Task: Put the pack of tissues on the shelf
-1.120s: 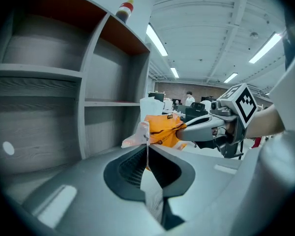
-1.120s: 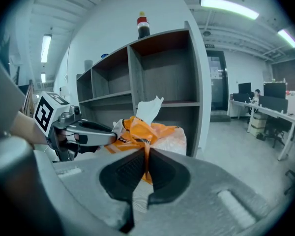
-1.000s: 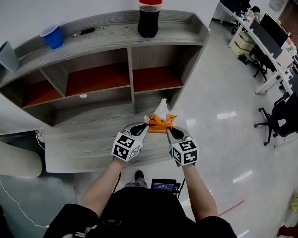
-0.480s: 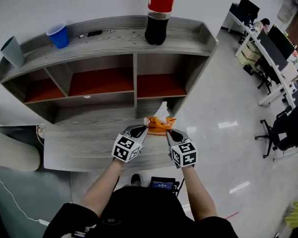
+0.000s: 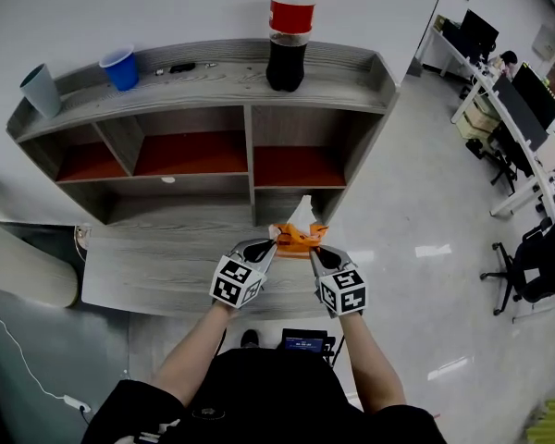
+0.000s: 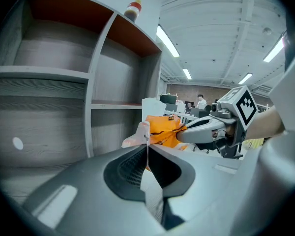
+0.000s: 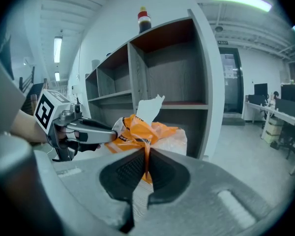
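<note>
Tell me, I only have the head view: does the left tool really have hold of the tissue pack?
Observer: Yes. In the left gripper view the left tool is shut on a thin flap of wrapper at one end of the tissue pack.
Operator: And the right one?
Observer: The right gripper view shows the right tool shut on an orange fold of the wrapper.
Operator: Is the pack inside the shelf yet?
Observer: No. The right gripper view shows it held out in front of the shelf, outside the right-hand lower bay.
</note>
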Action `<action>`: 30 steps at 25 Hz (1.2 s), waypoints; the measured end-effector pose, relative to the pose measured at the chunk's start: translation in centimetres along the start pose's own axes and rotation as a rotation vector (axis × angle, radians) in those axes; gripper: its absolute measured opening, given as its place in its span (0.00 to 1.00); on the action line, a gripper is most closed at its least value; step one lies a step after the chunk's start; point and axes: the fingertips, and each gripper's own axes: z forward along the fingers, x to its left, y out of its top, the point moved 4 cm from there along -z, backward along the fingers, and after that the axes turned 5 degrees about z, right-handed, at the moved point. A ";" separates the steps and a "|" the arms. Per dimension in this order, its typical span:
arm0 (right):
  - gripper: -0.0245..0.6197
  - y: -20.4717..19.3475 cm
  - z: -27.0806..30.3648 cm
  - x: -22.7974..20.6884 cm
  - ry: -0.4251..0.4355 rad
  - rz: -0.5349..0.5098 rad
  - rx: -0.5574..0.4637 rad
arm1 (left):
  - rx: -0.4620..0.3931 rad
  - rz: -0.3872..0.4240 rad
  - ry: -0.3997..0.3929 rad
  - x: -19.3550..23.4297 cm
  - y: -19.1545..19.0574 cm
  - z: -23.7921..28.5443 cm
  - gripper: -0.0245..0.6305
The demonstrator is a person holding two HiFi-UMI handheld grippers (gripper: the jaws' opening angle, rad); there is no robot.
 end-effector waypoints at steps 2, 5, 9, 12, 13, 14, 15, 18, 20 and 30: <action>0.05 0.0 -0.2 -0.2 0.011 -0.004 -0.001 | 0.001 -0.001 0.010 -0.3 0.0 0.0 0.06; 0.05 -0.2 -0.5 -0.4 0.024 -0.009 0.000 | 0.005 0.000 0.021 -0.8 0.0 0.1 0.06; 0.05 -0.4 -0.8 -0.6 0.042 -0.012 0.002 | 0.013 0.002 0.035 -1.3 -0.1 0.1 0.06; 0.05 -0.6 -1.0 -0.8 0.055 -0.012 0.002 | 0.019 0.002 0.044 -1.7 -0.1 0.1 0.06; 0.05 -0.7 -1.1 -0.9 0.060 -0.011 0.002 | 0.021 0.000 0.047 -1.8 -0.1 0.1 0.06; 0.05 -0.7 -1.2 -0.9 0.065 -0.007 0.002 | 0.022 -0.003 0.049 -2.0 -0.1 0.2 0.06; 0.05 -0.8 -1.3 -1.0 0.072 -0.001 0.002 | 0.023 -0.008 0.051 -2.1 -0.1 0.2 0.05; 0.05 -1.0 -1.6 -1.4 0.095 0.010 0.009 | 0.028 -0.027 0.059 -2.6 -0.1 0.4 0.05; 0.05 -1.2 -1.8 -1.7 0.110 0.015 0.016 | 0.028 -0.047 0.071 -2.9 -0.2 0.6 0.05; 0.05 -1.7 0.3 -3.7 0.128 -0.029 0.032 | 0.015 -0.073 0.162 -1.9 -0.6 2.8 0.05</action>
